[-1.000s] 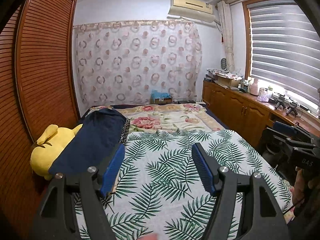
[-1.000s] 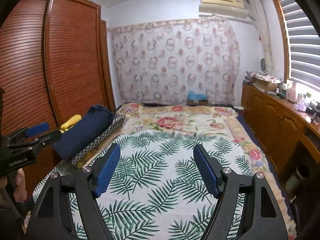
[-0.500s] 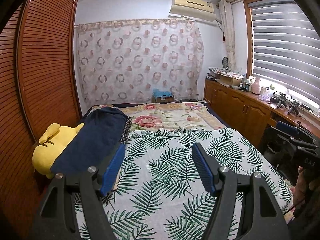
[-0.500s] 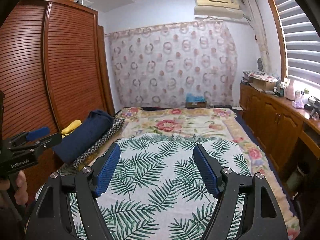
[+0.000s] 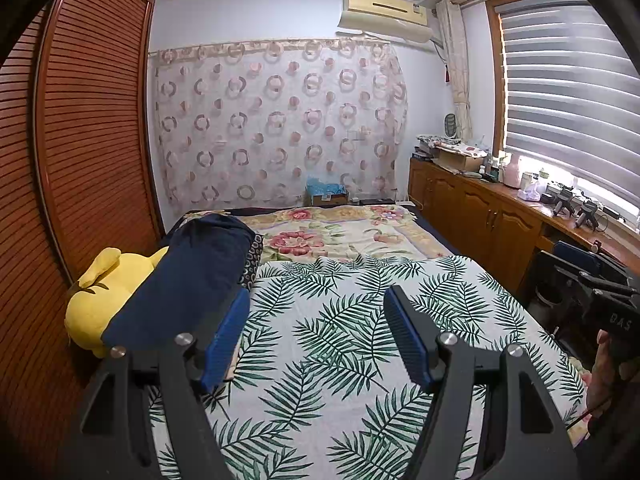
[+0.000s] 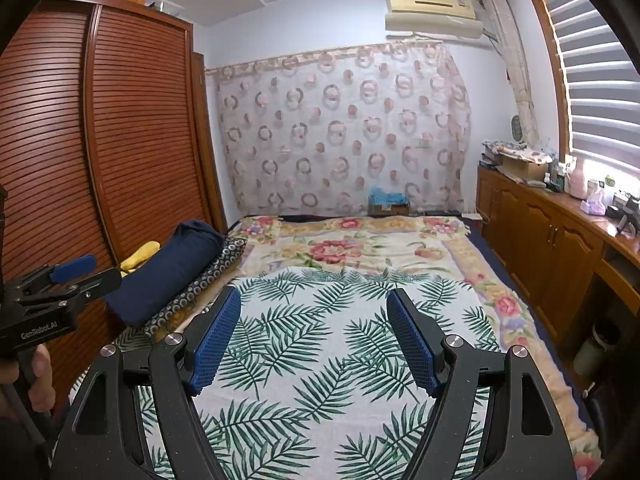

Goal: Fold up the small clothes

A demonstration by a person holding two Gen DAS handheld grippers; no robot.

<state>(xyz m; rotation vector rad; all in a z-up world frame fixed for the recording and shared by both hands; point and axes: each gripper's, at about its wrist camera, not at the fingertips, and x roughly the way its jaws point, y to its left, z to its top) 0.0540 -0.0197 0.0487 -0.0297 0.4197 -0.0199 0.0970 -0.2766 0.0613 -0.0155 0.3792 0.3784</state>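
No small garment shows in either view. My left gripper (image 5: 316,296) is open and empty, held above a palm-leaf sheet (image 5: 352,320) spread on the bed. My right gripper (image 6: 314,298) is open and empty above the same sheet (image 6: 320,328). The right gripper also shows at the right edge of the left wrist view (image 5: 588,276). The left gripper shows at the left edge of the right wrist view (image 6: 68,276). Both point level toward the curtain wall.
A navy bolster (image 5: 192,276) and a yellow plush toy (image 5: 104,280) lie along the bed's left side by the slatted wardrobe (image 5: 80,140). A floral blanket (image 5: 340,232) covers the far bed. Wooden cabinets (image 5: 480,216) with clutter run along the right.
Both grippers have tilted up a little, so the bed sits lower in each view and more ceiling shows. Both stay open.
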